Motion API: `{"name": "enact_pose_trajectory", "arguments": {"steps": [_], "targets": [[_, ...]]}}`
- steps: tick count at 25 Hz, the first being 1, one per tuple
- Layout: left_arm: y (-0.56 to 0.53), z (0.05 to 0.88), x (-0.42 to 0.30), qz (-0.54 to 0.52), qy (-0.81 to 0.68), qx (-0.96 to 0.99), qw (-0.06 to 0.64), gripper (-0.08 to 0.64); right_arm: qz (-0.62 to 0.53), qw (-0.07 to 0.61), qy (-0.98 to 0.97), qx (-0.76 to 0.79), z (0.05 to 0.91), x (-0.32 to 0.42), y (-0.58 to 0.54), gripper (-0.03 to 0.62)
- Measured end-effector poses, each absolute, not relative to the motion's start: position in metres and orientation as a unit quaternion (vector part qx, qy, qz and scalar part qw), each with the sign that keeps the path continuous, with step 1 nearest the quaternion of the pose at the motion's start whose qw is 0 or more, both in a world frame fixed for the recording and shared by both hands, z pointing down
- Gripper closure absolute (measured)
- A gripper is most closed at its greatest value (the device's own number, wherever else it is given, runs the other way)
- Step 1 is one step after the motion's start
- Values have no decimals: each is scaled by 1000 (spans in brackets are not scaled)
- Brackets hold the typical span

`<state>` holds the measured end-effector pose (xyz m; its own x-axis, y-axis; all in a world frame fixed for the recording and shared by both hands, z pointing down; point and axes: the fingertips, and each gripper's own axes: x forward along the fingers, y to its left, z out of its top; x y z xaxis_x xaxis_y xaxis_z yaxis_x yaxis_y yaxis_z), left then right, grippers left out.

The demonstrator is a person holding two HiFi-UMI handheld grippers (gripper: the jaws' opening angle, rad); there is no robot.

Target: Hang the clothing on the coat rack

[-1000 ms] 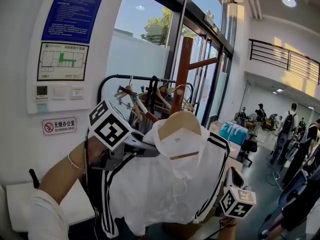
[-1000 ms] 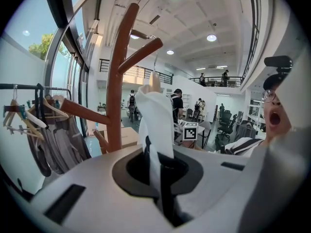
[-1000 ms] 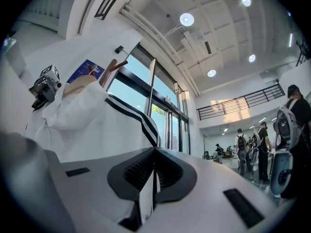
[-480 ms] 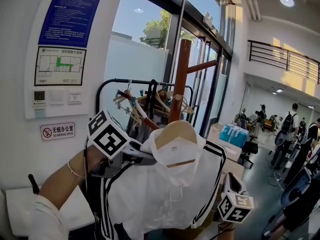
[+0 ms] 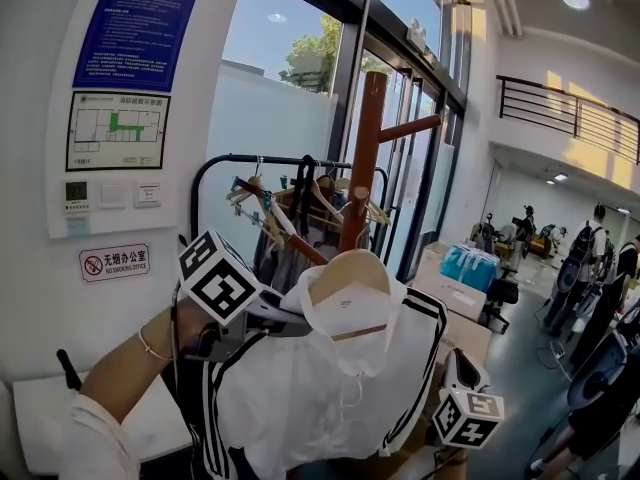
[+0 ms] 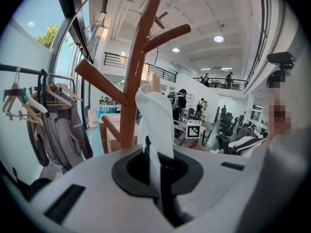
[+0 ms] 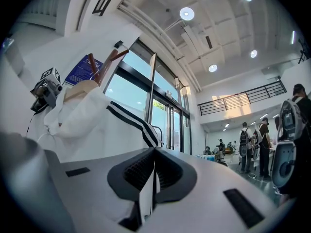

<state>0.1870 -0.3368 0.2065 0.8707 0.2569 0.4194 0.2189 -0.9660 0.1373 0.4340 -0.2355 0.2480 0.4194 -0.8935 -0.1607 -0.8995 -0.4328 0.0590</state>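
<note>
Clearly, wall sign (image 5: 115,263) L of jacket (image 5: 320,398) reads 无烟办公室.

1. Jacket (image 5: 330,388): white, with paired black stripes down the sleeves.
2. Hanger (image 5: 348,268): pale wood.
3. Coat rack (image 5: 366,138): reddish-brown.
4. Sign (image 5: 140,23): blue, white print.
5. Rail (image 5: 250,156): black.

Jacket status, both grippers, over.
Both shut on jacket: left gripper near collar, right gripper at lower edge. Jacket on hanger, at rack; hook seating unclear. Rail behind rack, not in the way.
</note>
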Motion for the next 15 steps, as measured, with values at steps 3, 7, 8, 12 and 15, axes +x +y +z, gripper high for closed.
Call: {"name": "enact_pose_trajectory", "arguments": {"steps": [3, 7, 8, 12, 15], "targets": [[-339, 207, 189, 222, 122, 967, 38, 542, 81, 17, 533, -842, 252, 432, -237, 569], [-343, 209, 192, 222, 119, 967, 40, 541, 78, 14, 536, -840, 255, 430, -239, 569], [-343, 209, 193, 220, 118, 968, 39, 541, 77, 13, 537, -840, 255, 430, -239, 569], [-348, 212, 195, 213, 113, 970, 38, 541, 71, 12, 541, -838, 262, 427, -241, 569], [-354, 219, 196, 216, 98, 971, 31, 540, 65, 11, 545, -836, 268, 424, -242, 570]]}}
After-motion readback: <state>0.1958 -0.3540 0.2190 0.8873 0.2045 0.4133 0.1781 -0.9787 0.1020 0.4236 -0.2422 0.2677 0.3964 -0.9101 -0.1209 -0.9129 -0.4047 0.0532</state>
